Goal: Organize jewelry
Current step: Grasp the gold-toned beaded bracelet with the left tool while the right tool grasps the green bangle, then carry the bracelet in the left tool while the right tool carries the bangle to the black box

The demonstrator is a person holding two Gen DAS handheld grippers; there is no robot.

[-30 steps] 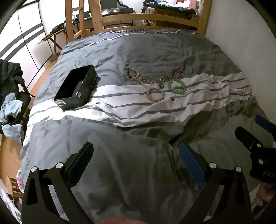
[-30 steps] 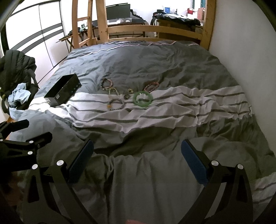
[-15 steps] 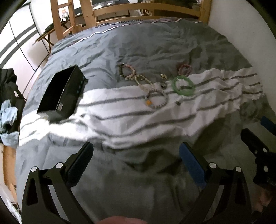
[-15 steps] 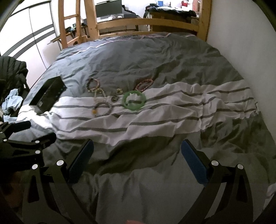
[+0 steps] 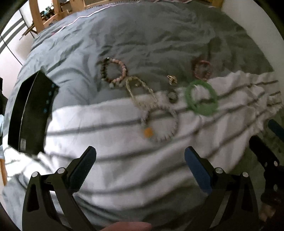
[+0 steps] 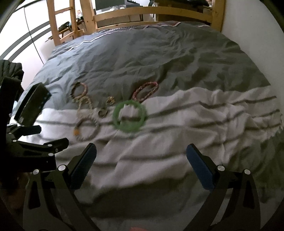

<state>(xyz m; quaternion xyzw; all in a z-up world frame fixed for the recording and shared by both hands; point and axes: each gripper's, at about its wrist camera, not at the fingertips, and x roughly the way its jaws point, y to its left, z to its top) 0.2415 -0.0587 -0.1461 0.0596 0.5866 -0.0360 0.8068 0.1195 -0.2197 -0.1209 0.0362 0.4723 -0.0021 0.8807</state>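
Observation:
Several pieces of jewelry lie on the grey and white striped duvet. A green bangle rests on the white band. Around it are a pink and dark bead bracelet, a pale bead bracelet with an orange bead, a red woven bracelet, a chain and two small rings. A black open box sits to the left. My left gripper is open, short of the pale bracelet. My right gripper is open, short of the green bangle.
The bed has a wooden frame at the far end and a white wall along its right side. A dark jacket hangs at the left beside the bed. The right gripper's fingers show at the left view's right edge.
Both grippers have moved forward over the bed toward the jewelry, which now looks much larger and nearer. Both stay open and empty.

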